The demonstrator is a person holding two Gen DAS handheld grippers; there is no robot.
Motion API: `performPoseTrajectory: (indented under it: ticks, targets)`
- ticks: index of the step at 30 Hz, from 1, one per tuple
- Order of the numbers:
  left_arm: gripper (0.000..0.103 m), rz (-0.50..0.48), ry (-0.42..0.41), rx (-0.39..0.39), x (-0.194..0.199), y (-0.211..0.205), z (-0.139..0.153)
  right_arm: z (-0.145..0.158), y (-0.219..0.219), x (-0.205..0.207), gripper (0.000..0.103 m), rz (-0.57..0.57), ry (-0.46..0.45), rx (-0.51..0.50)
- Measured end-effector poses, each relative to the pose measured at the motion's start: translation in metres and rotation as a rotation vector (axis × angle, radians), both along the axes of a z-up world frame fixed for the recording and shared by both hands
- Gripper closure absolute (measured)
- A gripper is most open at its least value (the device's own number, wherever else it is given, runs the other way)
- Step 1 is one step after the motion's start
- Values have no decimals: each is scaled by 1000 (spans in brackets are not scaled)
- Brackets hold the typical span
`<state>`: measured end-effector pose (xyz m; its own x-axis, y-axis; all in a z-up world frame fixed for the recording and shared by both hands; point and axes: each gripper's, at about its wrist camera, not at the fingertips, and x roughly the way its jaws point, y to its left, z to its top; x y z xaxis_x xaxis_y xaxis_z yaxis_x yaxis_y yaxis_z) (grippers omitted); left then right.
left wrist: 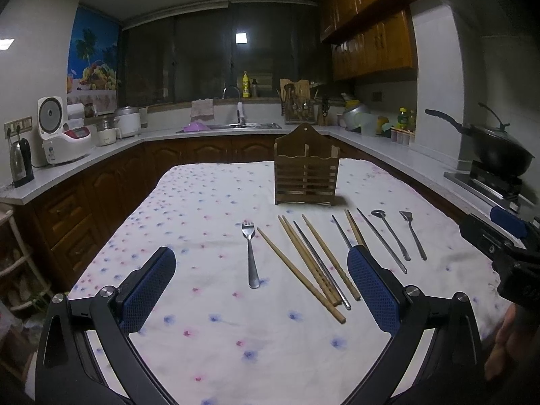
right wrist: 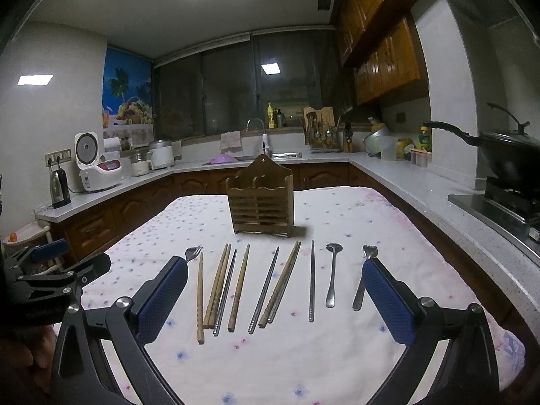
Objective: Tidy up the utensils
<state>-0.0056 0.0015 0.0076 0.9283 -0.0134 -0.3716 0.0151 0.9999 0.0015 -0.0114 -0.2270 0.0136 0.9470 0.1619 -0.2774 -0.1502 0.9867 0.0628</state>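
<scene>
1. My left gripper point(left wrist: 261, 271) hangs spread wide and empty above the floral tablecloth point(left wrist: 209, 202), its blue pads straddling the left end of the utensil row.
2. Leftmost lies a steel fork point(left wrist: 250, 256), tines pointing far, apart from its neighbours. Just right of it run wooden chopsticks point(left wrist: 300, 266), fanned and partly overlapping with a metal chopstick point(left wrist: 320, 265).
3. In the right wrist view the row continues: another metal chopstick point(right wrist: 311, 283) alone, then a small steel spoon point(right wrist: 332, 273), then a second fork point(right wrist: 362, 275) half hidden behind my right finger pad.
4. My right gripper point(right wrist: 275, 290) is likewise released, holding nothing, over the middle of the row.
5. The wooden slatted utensil holder point(right wrist: 260, 202) stands upright at the far side, behind the row. It has two compartments; both look empty, though the slats and dim light hide their bottoms.
6. I judge nothing is sorted yet. To start well I would take the lone left fork first: come down across its handle, pinch mid-shaft, lift clear, and drop it handle-down into one compartment, keeping chopsticks for the other.
7. The overlapped chopsticks may roll, so I'd pick from the outer edge.
</scene>
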Motion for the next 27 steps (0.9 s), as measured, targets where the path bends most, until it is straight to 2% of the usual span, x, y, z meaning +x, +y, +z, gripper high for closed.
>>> performPoseTrajectory:
  ticks: [17,27]
  targets:
    - [0,-1,7,-4,3,1,-2,-1,1,0,0,-1,5,2]
    - [0,-9,68,-34,21,7,-9,-6,8,9,0,-1,50,4]
